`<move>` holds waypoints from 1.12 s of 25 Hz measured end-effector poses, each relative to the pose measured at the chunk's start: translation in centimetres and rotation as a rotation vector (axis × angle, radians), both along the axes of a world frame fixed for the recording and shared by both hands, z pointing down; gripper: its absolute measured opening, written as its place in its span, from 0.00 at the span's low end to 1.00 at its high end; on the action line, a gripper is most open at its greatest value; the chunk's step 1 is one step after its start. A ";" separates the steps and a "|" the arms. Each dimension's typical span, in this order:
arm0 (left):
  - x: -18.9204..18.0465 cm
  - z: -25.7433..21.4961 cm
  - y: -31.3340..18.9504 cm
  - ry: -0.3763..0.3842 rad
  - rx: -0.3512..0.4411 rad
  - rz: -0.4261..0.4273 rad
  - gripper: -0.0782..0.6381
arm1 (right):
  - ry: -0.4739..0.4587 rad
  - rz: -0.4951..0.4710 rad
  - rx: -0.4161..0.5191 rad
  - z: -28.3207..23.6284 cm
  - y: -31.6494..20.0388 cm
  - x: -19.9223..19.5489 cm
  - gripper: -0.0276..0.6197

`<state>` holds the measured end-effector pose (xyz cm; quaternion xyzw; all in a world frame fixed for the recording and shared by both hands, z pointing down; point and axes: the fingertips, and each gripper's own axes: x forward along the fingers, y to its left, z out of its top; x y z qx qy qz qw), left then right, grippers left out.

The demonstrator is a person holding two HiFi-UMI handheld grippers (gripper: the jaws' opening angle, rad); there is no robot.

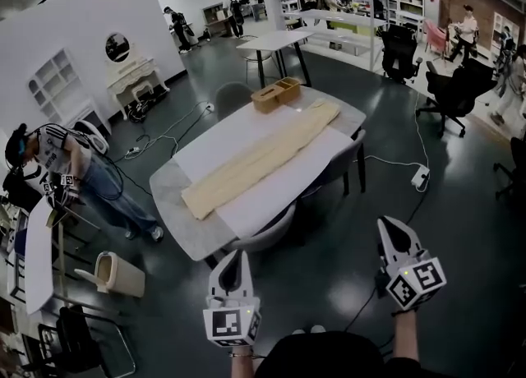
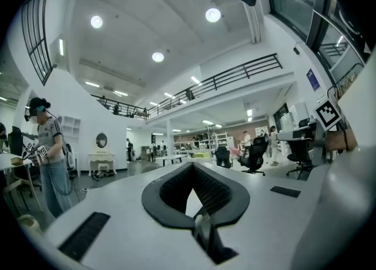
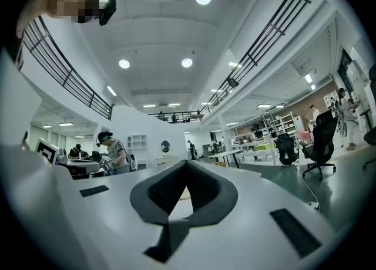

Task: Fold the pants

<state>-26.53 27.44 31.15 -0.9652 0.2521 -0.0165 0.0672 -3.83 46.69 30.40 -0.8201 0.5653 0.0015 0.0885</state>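
Head view: left gripper and right gripper, both low over the dark floor, jaws closed together with nothing between them, well short of the table. Tan pants lie flat, stretched lengthwise on a white sheet covering that table. Wooden box sits at the far end, near the pants.

Head view high, far from pants
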 end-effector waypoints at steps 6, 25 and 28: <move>3.0 1.3 0.2 -0.040 -0.022 0.029 0.13 | -0.006 -0.020 0.038 -0.5 -1.2 2.2 0.06; 19.0 4.0 -8.5 -0.055 -0.101 0.155 0.13 | -0.010 -0.029 -0.004 0.9 -11.3 13.2 0.06; 22.3 4.3 -10.8 -0.051 -0.115 0.181 0.13 | -0.013 -0.034 -0.012 0.8 -13.8 15.8 0.06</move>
